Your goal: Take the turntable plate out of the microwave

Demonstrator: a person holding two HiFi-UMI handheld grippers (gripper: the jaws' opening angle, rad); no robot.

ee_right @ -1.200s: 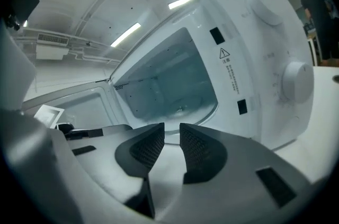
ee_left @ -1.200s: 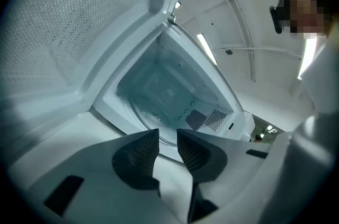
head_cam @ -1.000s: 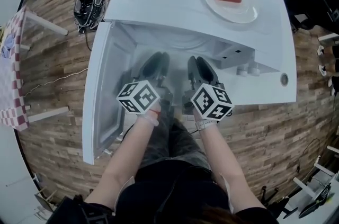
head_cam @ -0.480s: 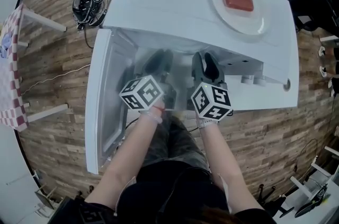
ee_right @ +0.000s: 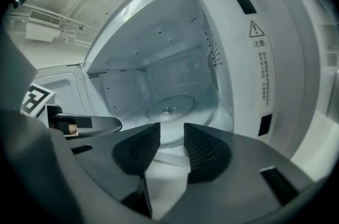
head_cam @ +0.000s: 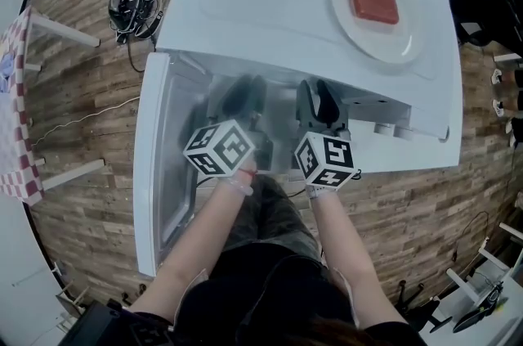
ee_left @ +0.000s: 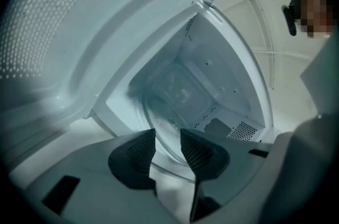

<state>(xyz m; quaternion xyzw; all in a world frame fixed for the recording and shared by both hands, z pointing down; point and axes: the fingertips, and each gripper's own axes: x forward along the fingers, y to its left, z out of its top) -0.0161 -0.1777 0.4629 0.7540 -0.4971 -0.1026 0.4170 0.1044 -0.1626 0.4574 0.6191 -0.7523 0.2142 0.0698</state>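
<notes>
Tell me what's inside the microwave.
The clear turntable plate lies flat inside with nothing on it. Its near rim is hidden behind the right claw, and what sits under the plate is unclear.

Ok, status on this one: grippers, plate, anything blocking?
Left gripper jaws opening, nothing between them, at the microwave mouth. Right gripper open, empty. Glass plate flat inside, not gripped. Door open, nothing in the way.

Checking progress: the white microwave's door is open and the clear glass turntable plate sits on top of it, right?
No: the clear glass turntable plate lies inside the open white microwave, on its floor; the right gripper view shows it.
</notes>
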